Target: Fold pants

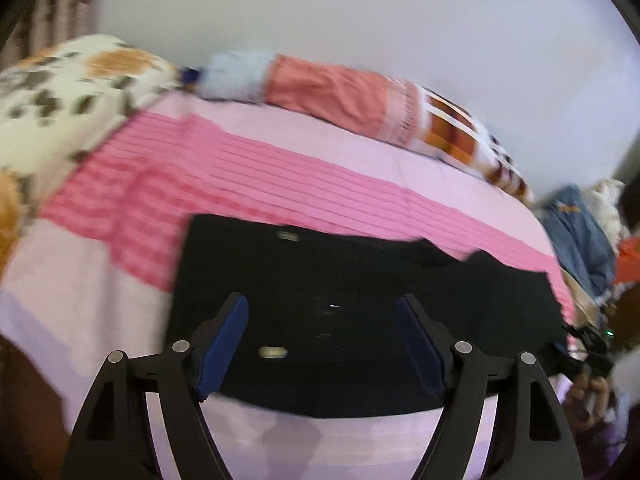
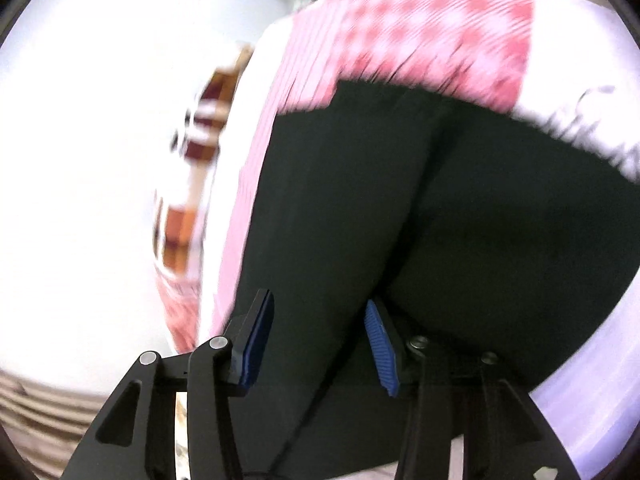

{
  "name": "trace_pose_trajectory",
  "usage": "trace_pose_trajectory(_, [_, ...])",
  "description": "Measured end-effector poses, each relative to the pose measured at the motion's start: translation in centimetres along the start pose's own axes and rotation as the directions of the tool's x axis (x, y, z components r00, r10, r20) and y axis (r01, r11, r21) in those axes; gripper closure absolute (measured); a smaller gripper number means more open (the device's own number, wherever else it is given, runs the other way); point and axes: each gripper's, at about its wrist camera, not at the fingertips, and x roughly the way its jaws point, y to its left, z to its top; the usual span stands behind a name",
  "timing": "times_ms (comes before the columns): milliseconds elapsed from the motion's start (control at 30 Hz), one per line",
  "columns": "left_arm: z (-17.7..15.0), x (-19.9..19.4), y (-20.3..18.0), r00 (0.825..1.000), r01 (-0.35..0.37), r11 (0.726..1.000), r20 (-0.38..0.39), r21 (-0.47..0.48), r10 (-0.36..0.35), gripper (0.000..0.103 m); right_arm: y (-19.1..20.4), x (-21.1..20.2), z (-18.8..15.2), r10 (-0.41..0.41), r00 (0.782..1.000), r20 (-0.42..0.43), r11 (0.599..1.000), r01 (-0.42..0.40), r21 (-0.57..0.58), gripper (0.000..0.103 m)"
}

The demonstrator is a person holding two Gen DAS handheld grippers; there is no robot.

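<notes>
We held two hand-held grippers, one in each hand. The left hand-held gripper (image 1: pixel 322 344) stood with its jaws spread wide, its blue pads (image 1: pixel 224 350) clear of any cloth, hovering over the near edge of the black pants (image 1: pixel 360 280). The right hand-held gripper (image 2: pixel 320 344) had its jaws partly apart, and we saw black cloth behind the gap; through the heavy blur we could not tell whether the pads pressed on it.

We counted one pair of pants. It lay flat on the bed (image 1: pixel 100 280) as a dark, roughly rectangular shape, on a sheet of pale pink with one deeper pink striped band (image 1: pixel 248 172).

The left wrist view gave us the whole outline of the pants, with two small pale tags on them, and, low at its right edge, part of the right hand-held gripper and a hand (image 1: pixel 592 396). The right wrist view showed instead a seam or fold running down the middle of the pants, close up.

Around them we saw one floral pillow (image 1: pixel 60 92) at the left, a salmon bolster (image 1: pixel 332 92) and a checked orange-and-white cloth (image 1: pixel 460 132) along the white wall (image 1: pixel 360 12), and a heap of blue denim (image 1: pixel 576 236) past the right end of the bed. Nothing lay on top of the pants.
</notes>
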Motion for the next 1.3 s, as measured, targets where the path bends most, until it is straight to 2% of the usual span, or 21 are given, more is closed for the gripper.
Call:
trace_pose_trajectory(67, [-0.2,1.7,-2.0,0.999,0.026,0.999,-0.027,0.024,-0.026,0.026,-0.4,-0.1,1.0,0.003,1.000,0.001,1.000,-0.003,0.007,0.071])
trace_pose_trajectory(133, [-0.7,2.9,-3.6,0.998,0.042,0.998,-0.057,0.049,-0.039,0.026,-0.4,0.3,1.2,-0.026,1.000,-0.017,0.999,0.026,-0.020,0.092])
trace_pose_trajectory(167, [-1.0,3.7,-4.2,0.996,0.045,0.997,-0.076,0.061,-0.041,0.026,-0.2,0.7,1.1,-0.042,0.999,-0.023,0.998,0.042,-0.036,0.095])
trace_pose_trajectory(233, [-1.5,5.3,-5.3,0.993,0.039,0.996,-0.118,0.074,-0.030,0.026,-1.0,0.2,1.6,-0.031,0.999,-0.032,0.999,0.030,-0.031,0.098])
trace_pose_trajectory(367, [-2.1,7.6,-5.9,0.981,0.022,0.997,-0.194,0.077,-0.007,0.026,0.2,-1.7,1.3,-0.067,0.998,-0.005,0.995,0.066,-0.077,0.100])
trace_pose_trajectory(500, [-2.3,7.1,-5.3,0.982,0.007,0.998,-0.189,0.065,0.006,0.026,-0.6,-6.4,0.8,-0.131,0.990,0.058,0.988,0.135,-0.069,0.102])
trace_pose_trajectory(567, [-2.5,6.9,-4.8,0.982,0.008,0.998,-0.191,0.059,0.004,0.025,-2.4,-8.2,0.5,-0.115,0.992,0.049,0.992,0.117,-0.038,0.102])
trace_pose_trajectory(600, [-2.7,7.0,-4.7,0.980,0.003,0.998,-0.198,0.059,0.008,0.025,-3.1,-8.8,0.2,-0.098,0.994,0.043,0.994,0.100,-0.036,0.102])
trace_pose_trajectory(633, [-2.9,7.1,-4.6,0.978,-0.003,0.998,-0.206,0.061,0.015,0.025,-3.4,-9.2,-0.1,-0.074,0.996,0.047,0.997,0.076,-0.035,0.097])
trace_pose_trajectory(733, [-3.2,7.3,-4.3,0.975,-0.013,0.998,-0.219,0.063,0.027,0.025,-4.0,-8.6,0.4,0.073,0.996,0.043,0.996,-0.074,0.044,0.092])
trace_pose_trajectory(800, [-3.3,7.4,-4.2,0.974,-0.009,0.999,-0.225,0.045,0.019,0.025,-2.8,-7.3,0.8,0.060,0.998,0.027,0.998,-0.060,0.012,0.085])
trace_pose_trajectory(933, [-3.1,6.7,-4.8,0.979,0.014,0.999,-0.203,0.033,-0.007,0.025,-1.5,-4.3,1.4,0.034,0.999,-0.018,0.999,-0.034,-0.010,0.078])
trace_pose_trajectory(1100, [-3.0,5.9,-5.6,0.985,0.024,0.997,-0.175,0.071,-0.011,0.025,-0.7,-1.9,2.5,-0.003,1.000,-0.011,1.000,0.003,-0.018,0.068])
trace_pose_trajectory(1200, [-3.0,5.9,-5.7,0.983,0.025,0.997,-0.181,0.069,-0.013,0.025,0.1,-1.4,2.4,-0.013,1.000,0.004,0.999,0.013,-0.046,0.057])
trace_pose_trajectory(1300, [-3.0,6.2,-5.4,0.981,0.037,0.999,-0.192,0.036,-0.030,0.025,0.6,-0.2,2.3,0.000,1.000,-0.001,0.999,0.000,-0.042,0.056])
